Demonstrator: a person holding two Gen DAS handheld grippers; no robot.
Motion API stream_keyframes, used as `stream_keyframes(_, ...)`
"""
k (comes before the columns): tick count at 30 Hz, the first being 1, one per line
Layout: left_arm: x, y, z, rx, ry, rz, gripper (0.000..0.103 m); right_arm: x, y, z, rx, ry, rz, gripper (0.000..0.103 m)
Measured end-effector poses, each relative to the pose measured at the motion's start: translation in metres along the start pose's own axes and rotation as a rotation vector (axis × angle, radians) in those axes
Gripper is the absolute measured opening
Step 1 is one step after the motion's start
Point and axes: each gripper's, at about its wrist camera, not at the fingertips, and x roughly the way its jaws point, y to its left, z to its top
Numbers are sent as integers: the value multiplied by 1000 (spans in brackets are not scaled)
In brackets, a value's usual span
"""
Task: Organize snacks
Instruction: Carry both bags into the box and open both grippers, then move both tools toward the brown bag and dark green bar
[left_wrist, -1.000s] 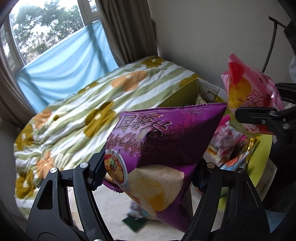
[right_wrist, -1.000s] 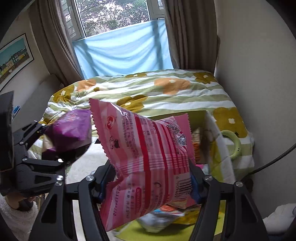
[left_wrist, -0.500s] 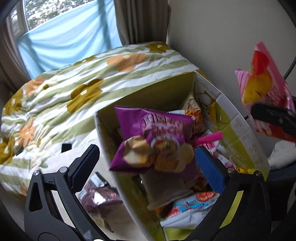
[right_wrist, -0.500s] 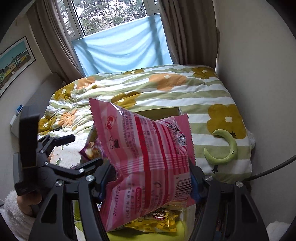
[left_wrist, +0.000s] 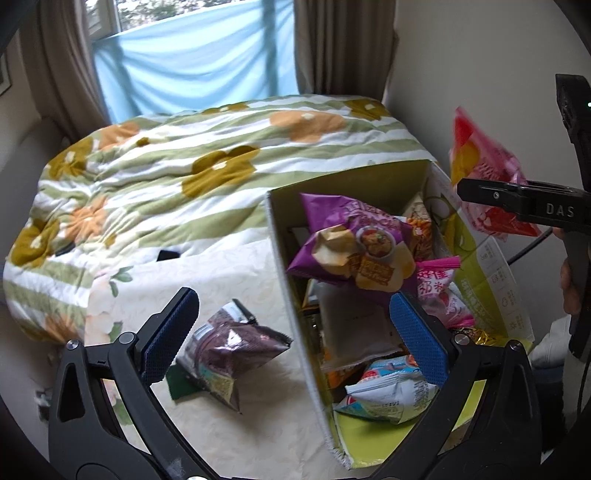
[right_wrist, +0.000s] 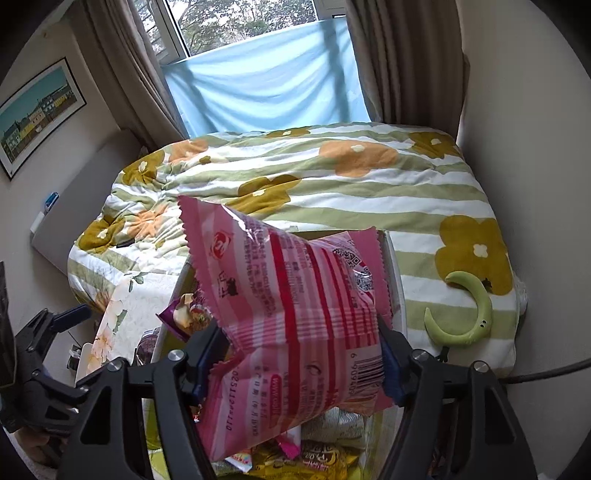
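Note:
My left gripper is open and empty above the near edge of a green cardboard box full of snack bags. A purple chip bag lies on top of the pile in the box. A dark purple snack bag lies on the table left of the box. My right gripper is shut on a pink striped snack bag and holds it above the box; that bag also shows in the left wrist view at the right.
A floral tablecloth covers the table beside the box. A bed with a green striped flower quilt lies behind. A green crescent toy rests on the quilt. A wall stands close on the right.
My left gripper opened and let go of the purple chip bag, which dropped into the box, then drew back. The right gripper kept holding the pink bag and moved over the box.

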Motion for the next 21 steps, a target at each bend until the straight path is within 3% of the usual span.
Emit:
stream_keyframes(1, -1, 3, -2, -6, 1, 5, 102, 4, -1, 1, -1, 1, -6, 73)
stream_keyframes(4, -5, 9, -10, -21, 8, 22, 102, 11, -4, 1, 4, -6, -9, 99)
stream_keyframes(12, -16, 32, -33, -75, 18, 32, 102, -1, -5, -12, 42, -42, 29, 99)
stream_keyframes(21, -47, 49, -42, -83, -22, 41, 102, -32, 19, -13, -24, -88, 16, 99)
